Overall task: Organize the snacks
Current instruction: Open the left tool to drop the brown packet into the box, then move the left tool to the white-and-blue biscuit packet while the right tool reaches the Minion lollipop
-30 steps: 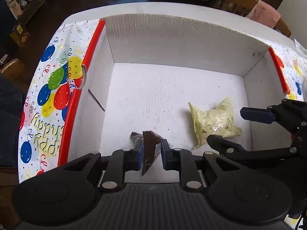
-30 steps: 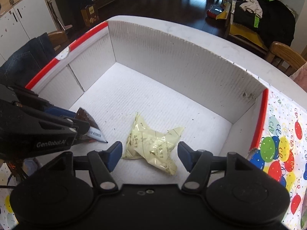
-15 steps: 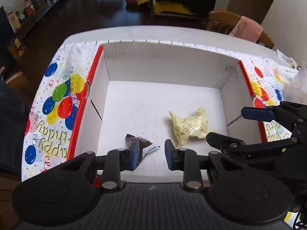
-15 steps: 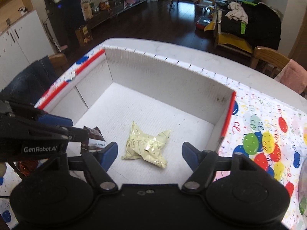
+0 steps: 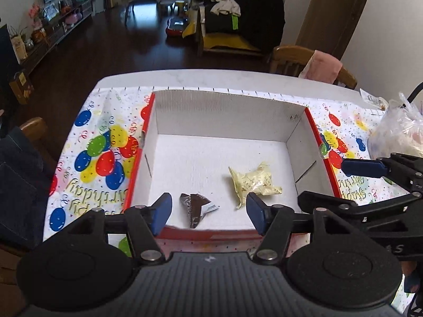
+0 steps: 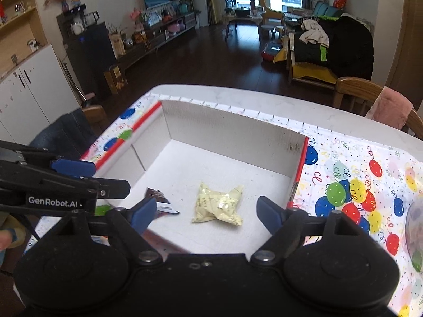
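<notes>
Both my tongs are empty and their jaws are opening: the left tongs (image 5: 207, 210) hang over the near edge of the white box (image 5: 227, 113), spread with nothing pinched, and the right tongs (image 6: 205, 212) are spread wider, also bare. The two snacks lie on the box floor, near each other but apart: the brown wrapper (image 5: 197, 206) by the near wall and the yellow packet (image 5: 253, 182) a little to its right.

The step in hand, as I judge it, is clearing out of the box to fetch more. I'd lift straight up before swinging sideways, so neither finger clips the red rim (image 5: 321, 145). The clear bag (image 5: 399, 132) at the right on the balloon-print counter cover (image 6: 354, 185) looks the likely source (its contents are too blurred to name). I'd send the right tongs there, since they are nearer, and keep the left clear.
</notes>
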The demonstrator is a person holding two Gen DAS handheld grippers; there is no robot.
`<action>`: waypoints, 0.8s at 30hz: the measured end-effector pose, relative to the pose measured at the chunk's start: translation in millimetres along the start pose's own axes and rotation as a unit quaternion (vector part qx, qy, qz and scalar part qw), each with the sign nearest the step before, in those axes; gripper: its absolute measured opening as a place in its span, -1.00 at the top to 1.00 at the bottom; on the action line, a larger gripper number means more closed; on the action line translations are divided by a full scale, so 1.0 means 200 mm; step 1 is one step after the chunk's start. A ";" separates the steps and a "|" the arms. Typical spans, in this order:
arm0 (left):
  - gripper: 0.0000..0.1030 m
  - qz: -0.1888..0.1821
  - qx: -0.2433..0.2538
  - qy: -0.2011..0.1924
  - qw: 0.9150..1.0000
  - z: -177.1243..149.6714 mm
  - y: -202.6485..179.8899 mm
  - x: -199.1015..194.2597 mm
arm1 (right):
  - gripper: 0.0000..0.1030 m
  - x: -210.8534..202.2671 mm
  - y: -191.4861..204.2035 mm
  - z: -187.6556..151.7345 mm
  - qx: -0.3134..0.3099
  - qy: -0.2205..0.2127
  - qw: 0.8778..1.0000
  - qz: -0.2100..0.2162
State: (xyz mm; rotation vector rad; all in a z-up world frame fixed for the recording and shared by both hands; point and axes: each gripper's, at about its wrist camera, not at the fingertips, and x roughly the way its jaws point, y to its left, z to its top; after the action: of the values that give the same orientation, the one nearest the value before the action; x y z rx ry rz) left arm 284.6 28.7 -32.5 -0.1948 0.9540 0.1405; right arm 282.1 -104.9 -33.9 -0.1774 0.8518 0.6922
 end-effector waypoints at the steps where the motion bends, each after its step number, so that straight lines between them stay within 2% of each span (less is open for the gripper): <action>1: -0.19 -0.002 0.001 -0.004 1.000 -0.01 0.01 -0.02 | -0.67 -0.02 0.01 -0.01 0.001 -0.005 1.000 0.002; 6: -0.31 -0.012 0.012 -0.027 0.999 -0.06 0.03 -0.14 | -0.78 -0.12 0.08 -0.04 0.005 -0.029 1.000 0.003; 14: -0.34 -0.028 0.034 -0.053 0.998 -0.15 0.04 -0.29 | -0.84 -0.24 0.15 -0.11 0.017 -0.061 0.998 0.008; 19: -0.45 -0.029 0.050 -0.076 0.995 -0.21 0.07 -0.39 | -0.98 -0.30 0.21 -0.16 0.022 -0.077 0.997 0.005; 24: -0.49 -0.029 0.052 -0.092 0.994 -0.28 0.12 -0.46 | -0.99 -0.34 0.24 -0.23 0.028 -0.090 0.996 0.002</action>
State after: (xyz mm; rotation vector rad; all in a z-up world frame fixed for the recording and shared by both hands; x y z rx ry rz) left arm 182.9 36.2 8.2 -0.1113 0.7687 0.0536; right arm 192.2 -120.3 -7.9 -0.0617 0.6980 0.6769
